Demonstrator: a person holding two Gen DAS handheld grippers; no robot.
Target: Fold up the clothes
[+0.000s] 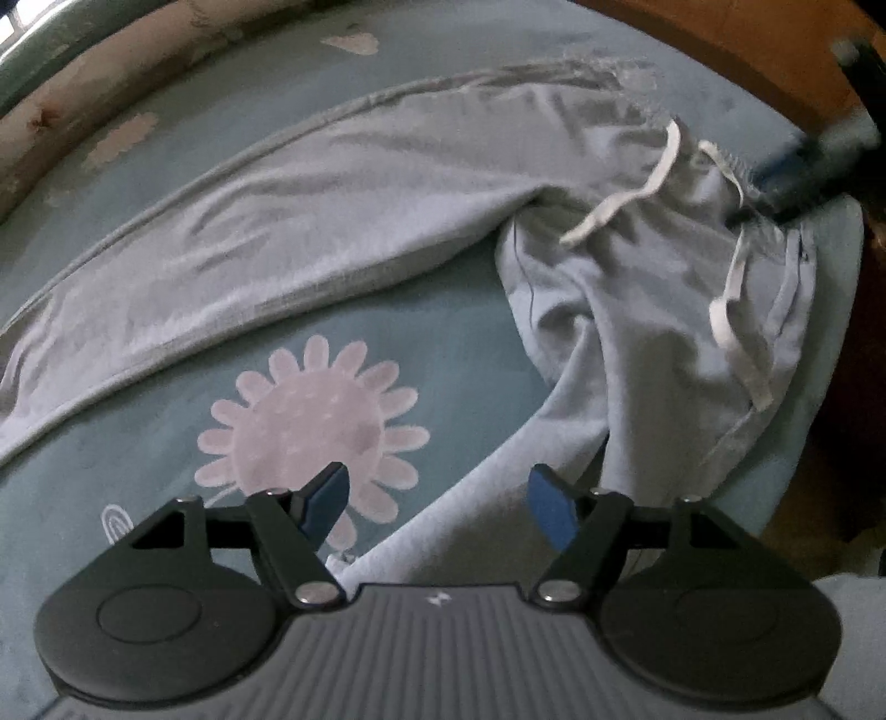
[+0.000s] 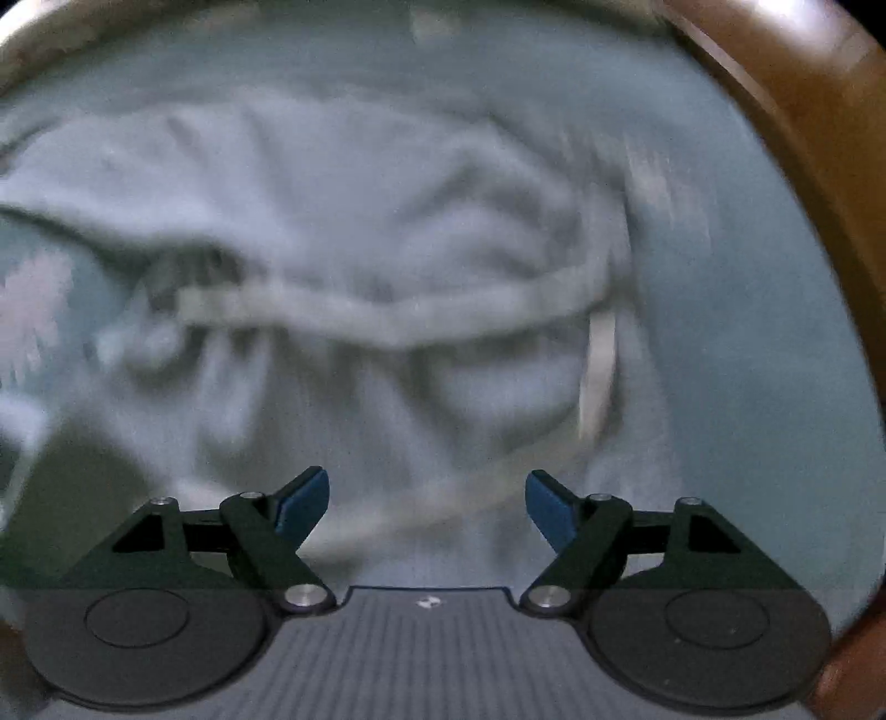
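A teal bedsheet (image 1: 454, 343) covers the surface, printed with a large pale pink flower (image 1: 310, 426) and smaller pale shapes further back, one cloud-like (image 1: 350, 43). A padded, light patterned border (image 1: 99, 88) curves along the far left edge. Brown wooden furniture (image 1: 736, 50) stands past the sheet's right side (it also shows, blurred, in the right wrist view (image 2: 803, 111)).

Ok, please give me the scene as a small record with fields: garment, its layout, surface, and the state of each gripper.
garment: light grey sweatpants with a white drawstring
layout: unfolded; one leg stretched to the left, the other bent toward the camera
surface: teal bed cover with a pink flower print
left gripper: open, holding nothing
right gripper: open, at the waistband; its view is blurred
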